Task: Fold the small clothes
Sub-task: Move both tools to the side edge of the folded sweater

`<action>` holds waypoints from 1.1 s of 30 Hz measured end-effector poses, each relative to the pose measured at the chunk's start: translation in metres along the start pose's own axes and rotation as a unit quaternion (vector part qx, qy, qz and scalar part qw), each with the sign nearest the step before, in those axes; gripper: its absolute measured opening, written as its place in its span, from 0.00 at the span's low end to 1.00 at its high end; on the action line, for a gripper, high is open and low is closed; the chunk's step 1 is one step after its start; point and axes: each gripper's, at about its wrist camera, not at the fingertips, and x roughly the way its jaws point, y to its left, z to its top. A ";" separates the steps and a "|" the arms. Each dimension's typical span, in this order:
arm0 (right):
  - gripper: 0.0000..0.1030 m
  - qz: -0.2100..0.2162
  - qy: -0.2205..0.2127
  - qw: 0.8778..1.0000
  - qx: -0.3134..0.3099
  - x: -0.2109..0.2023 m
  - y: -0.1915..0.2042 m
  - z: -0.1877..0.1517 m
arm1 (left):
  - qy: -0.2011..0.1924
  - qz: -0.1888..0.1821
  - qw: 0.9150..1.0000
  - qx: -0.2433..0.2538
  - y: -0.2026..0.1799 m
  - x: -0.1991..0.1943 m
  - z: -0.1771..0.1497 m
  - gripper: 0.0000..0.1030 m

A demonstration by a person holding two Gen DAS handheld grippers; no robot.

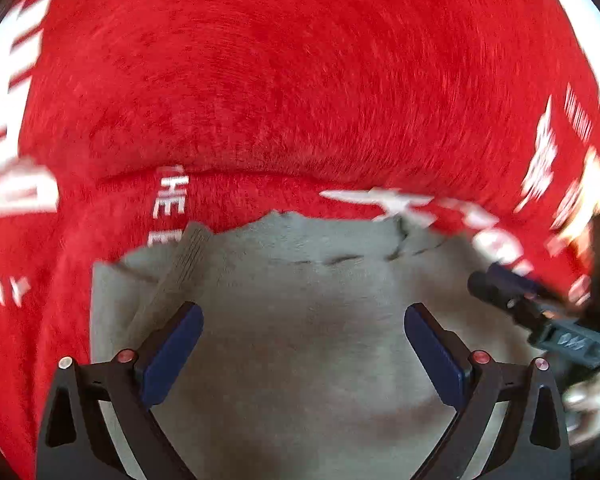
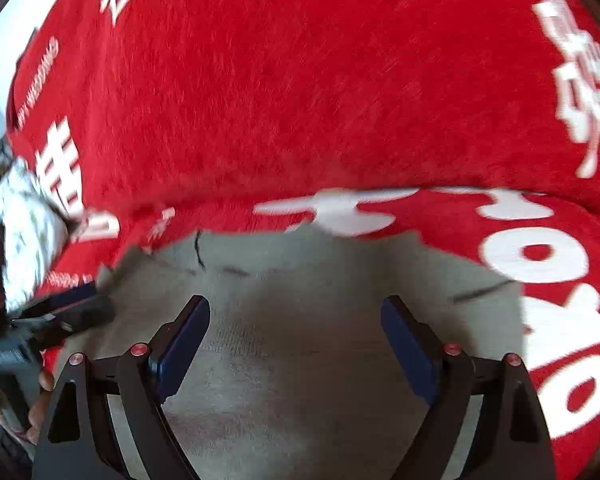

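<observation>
Both views blurred. Left tool spread wide, nothing btwn its blue pads, hanging over a grey garment. Right tool also wide, empty, above the same grey garment. Garment lies flat on a red fleecy cloth w/ white lettering, far edge ragged, a ribbed band at its left side in left-wrist view. Red cloth fills most of both views & surrounds the garment on far + both sides. Each tool shows in the other's view, just beside the garment's edge: right tool at right, left tool at left w/ a hand gripping its handle.
</observation>
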 end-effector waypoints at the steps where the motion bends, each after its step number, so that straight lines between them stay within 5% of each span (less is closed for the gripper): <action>1: 0.87 -0.020 0.010 1.000 -0.005 0.008 -0.002 0.001 | 0.005 0.033 0.999 0.011 0.000 0.009 0.000 0.99; 5: 0.87 -0.102 0.030 0.994 -0.012 0.029 -0.023 0.001 | 0.036 0.089 0.994 -0.046 0.044 0.036 -0.003 0.99; 8: 0.87 -0.120 0.020 0.993 0.001 0.027 -0.035 -0.003 | 0.024 0.080 0.990 -0.117 0.077 0.030 -0.005 0.99; 13: 0.87 -0.144 -0.004 0.988 0.052 -0.005 -0.042 -0.010 | 0.009 0.146 0.986 -0.085 0.062 0.006 -0.016 0.99; 18: 0.87 -0.064 -0.026 0.998 -0.015 -0.043 0.011 -0.048 | -0.028 0.084 0.994 -0.060 0.017 -0.038 -0.052 0.99; 23: 0.87 -0.114 -0.023 0.989 -0.089 -0.028 0.045 -0.087 | -0.022 0.123 0.992 -0.005 -0.017 -0.041 -0.089 0.99; 30: 0.90 -0.131 -0.054 0.990 0.011 -0.066 0.006 -0.102 | -0.022 0.111 0.992 -0.057 0.009 -0.065 -0.104 1.00; 33: 0.90 -0.107 -0.073 0.991 -0.015 -0.075 0.028 -0.118 | -0.027 0.088 0.993 -0.068 -0.003 -0.073 -0.115 1.00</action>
